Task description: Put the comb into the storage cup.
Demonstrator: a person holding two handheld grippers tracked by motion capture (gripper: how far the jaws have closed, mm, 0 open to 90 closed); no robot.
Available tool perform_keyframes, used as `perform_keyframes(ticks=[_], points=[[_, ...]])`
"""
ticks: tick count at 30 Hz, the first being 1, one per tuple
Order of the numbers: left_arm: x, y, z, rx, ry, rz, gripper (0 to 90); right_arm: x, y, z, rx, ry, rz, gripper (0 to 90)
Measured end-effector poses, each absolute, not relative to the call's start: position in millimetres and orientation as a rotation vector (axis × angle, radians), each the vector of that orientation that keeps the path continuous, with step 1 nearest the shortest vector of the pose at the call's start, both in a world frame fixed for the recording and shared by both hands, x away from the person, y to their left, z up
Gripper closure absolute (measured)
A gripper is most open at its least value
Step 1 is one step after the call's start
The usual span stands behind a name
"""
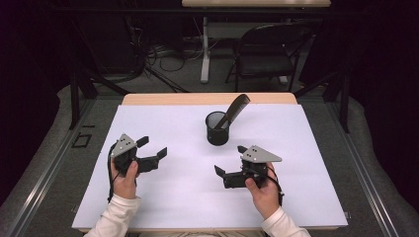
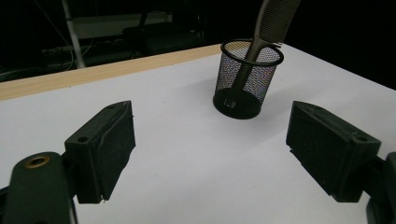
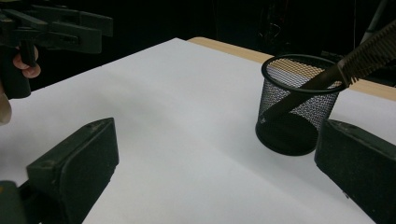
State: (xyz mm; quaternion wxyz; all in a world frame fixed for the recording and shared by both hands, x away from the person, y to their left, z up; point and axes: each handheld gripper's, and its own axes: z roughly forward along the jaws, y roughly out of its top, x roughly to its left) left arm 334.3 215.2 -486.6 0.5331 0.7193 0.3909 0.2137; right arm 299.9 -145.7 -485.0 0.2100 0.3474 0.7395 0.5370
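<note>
A black mesh cup (image 1: 217, 129) stands upright on the white sheet (image 1: 197, 197), a little past the table's middle. A dark comb (image 1: 236, 109) leans in it, handle down, teeth end sticking out to the upper right. The cup (image 2: 246, 79) and comb (image 2: 273, 23) lie ahead of my left gripper (image 2: 210, 154), whose jaws are apart with nothing between them. My left gripper (image 1: 151, 148) rests at the left of the sheet. My right gripper (image 1: 230, 160) sits in front of the cup, open and empty. In the right gripper view the cup (image 3: 299, 107) and comb (image 3: 369, 53) stand close by my right gripper (image 3: 215, 172).
The wooden table edge (image 1: 207, 98) runs along the far side of the sheet. A folding chair (image 1: 267, 54) and cables on the floor lie beyond the table. The other hand with its gripper (image 3: 46, 32) shows at the upper left of the right gripper view.
</note>
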Motion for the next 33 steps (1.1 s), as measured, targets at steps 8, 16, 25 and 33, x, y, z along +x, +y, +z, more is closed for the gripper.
perform_keyframes(ticks=[8, 16, 25, 33], points=[[334, 216, -486, 1.711, 0.93, 0.514, 15.7, 296, -146, -497, 0.974, 2.053, 1.502, 0.0], [334, 216, -487, 1.71, 0.928, 0.512, 15.7, 297, -147, -510, 0.977, 2.059, 1.486, 0.0], [335, 216, -487, 1.709, 0.928, 0.513, 15.7, 298, -146, -520, 0.975, 2.067, 1.464, 0.3], [335, 216, -488, 1.711, 0.924, 0.511, 15.7, 298, -148, -526, 0.98, 2.067, 1.445, 0.7]])
